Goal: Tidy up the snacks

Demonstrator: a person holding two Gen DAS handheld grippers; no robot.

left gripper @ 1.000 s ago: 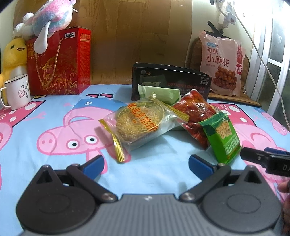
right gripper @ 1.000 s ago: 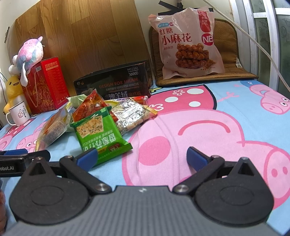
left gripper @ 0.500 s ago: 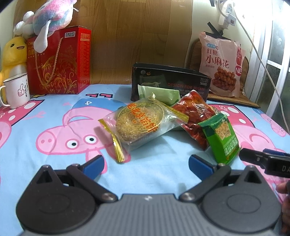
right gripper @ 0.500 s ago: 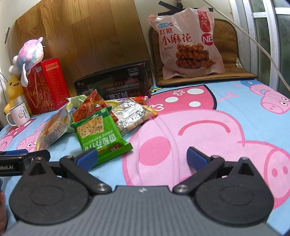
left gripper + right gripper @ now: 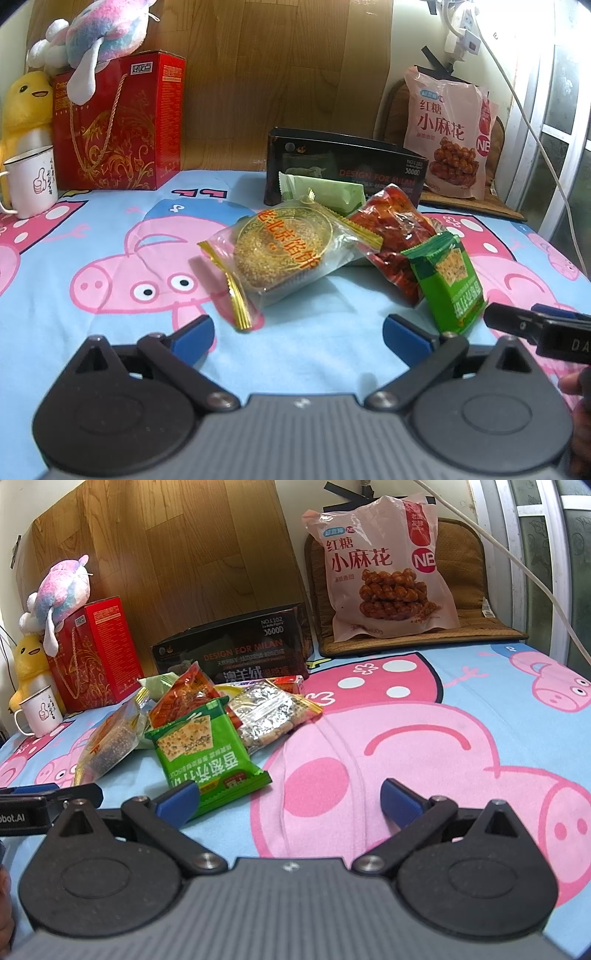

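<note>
1. Left wrist view. The left hand-held gripper (image 5: 298,334) has its blue fingers spread wide, nothing between them. It hovers low over the cartoon-pig sheet (image 5: 110,229). The snack pile lies just ahead of it:
   - a clear-wrapped sesame cake (image 5: 286,254) straight ahead, slightly left of centre, its long axis running from near-left to far-right;
   - a red packet (image 5: 397,236) ahead to the right;
   - a green cracker packet (image 5: 448,282) nearest its right finger, long axis roughly along the line of approach;
   - a pale green packet (image 5: 321,188) further ahead, against the black box (image 5: 347,166).

2. Right wrist view. The right hand-held gripper (image 5: 290,799) is likewise spread and empty. The green cracker packet (image 5: 207,749) lies ahead-left, its near end just beside the left finger. A silver packet (image 5: 267,712) sits further ahead, behind the green one.

3. Judgement: the cake is squarely in front of the left hand-held gripper, so that hand is better placed for it. The green packet sits between the two grippers, and the right is nearer.
</note>
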